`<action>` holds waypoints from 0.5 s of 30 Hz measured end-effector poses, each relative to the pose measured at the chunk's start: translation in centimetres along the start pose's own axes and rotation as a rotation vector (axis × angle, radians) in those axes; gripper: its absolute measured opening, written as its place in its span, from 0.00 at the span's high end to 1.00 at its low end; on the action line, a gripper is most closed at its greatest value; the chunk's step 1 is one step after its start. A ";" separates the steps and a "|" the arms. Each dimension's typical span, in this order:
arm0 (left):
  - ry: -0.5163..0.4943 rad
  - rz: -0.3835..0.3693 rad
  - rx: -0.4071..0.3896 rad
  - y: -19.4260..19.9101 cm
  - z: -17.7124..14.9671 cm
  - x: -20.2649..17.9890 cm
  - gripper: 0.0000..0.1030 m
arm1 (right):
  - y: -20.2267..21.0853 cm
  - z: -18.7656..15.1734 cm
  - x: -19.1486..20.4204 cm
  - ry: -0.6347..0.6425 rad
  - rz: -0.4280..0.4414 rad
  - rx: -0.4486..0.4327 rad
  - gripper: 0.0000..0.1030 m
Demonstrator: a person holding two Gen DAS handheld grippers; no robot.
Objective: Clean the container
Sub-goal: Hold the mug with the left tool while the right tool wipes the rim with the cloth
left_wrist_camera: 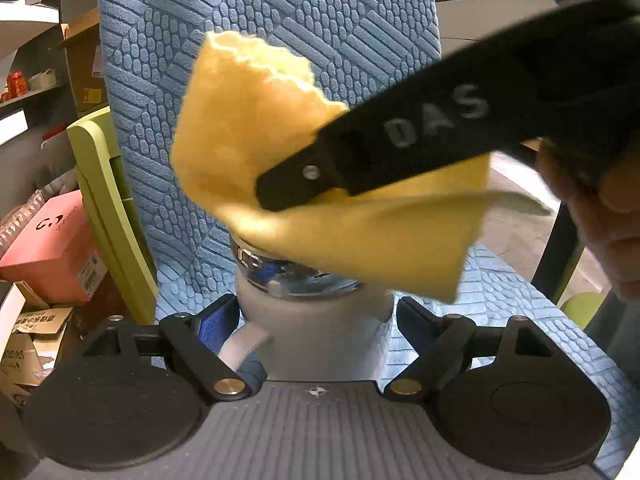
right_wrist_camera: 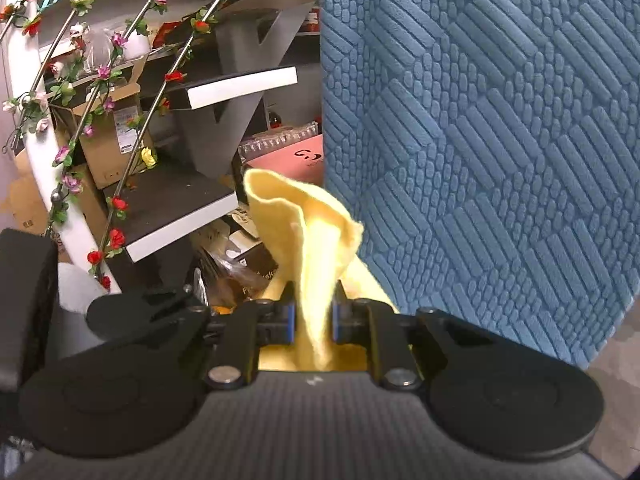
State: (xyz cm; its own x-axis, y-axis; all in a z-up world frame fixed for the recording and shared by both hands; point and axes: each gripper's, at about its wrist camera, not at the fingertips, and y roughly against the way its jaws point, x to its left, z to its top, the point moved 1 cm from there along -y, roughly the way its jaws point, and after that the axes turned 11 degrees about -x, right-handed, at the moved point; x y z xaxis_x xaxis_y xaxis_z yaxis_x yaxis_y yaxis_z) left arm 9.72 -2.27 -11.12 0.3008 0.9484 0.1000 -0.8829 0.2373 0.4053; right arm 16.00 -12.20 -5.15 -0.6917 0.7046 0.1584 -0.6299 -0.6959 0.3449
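Against the blue textured chair (left_wrist_camera: 260,20), the yellow cloth (left_wrist_camera: 248,128) drapes over the mouth of the white container (left_wrist_camera: 320,336). The left gripper (left_wrist_camera: 316,332) clamps its jaws around that container, while the right gripper (right_wrist_camera: 314,320) pinches the cloth tight.

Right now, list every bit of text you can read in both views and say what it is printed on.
"DAS": white letters on the black finger of the right hand-held gripper, seen from the left wrist.
Pink box: a dark logo, too blurred to read.
Cardboard boxes: printed characters, too small and distorted to read.
Brown bag: partial lettering, unreadable.
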 end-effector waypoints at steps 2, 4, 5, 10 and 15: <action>0.008 0.001 0.003 0.0 0.0 0.0 0.15 | -0.4 0.0 0.1 -0.007 0.010 -0.004 0.83; 0.013 0.001 0.004 -0.1 0.0 0.1 0.15 | -0.1 0.0 0.2 -0.016 0.033 0.002 0.84; 0.014 0.001 0.005 -0.2 0.0 0.1 0.15 | 0.1 0.0 0.3 -0.021 0.044 0.005 0.84; 0.006 -0.002 0.009 -0.3 0.2 -0.1 0.15 | 1.3 -0.2 0.1 -0.007 0.023 0.013 0.84; -0.012 0.000 0.015 -0.4 0.1 -0.2 0.15 | 0.4 -0.2 -0.2 0.001 -0.002 -0.007 0.84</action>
State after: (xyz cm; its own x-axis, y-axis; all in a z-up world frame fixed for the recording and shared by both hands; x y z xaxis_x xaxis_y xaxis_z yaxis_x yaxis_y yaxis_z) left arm 10.07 -2.58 -11.27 0.3054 0.9457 0.1110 -0.8773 0.2341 0.4190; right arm 15.81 -12.64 -5.19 -0.6908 0.7058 0.1570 -0.6337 -0.6955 0.3385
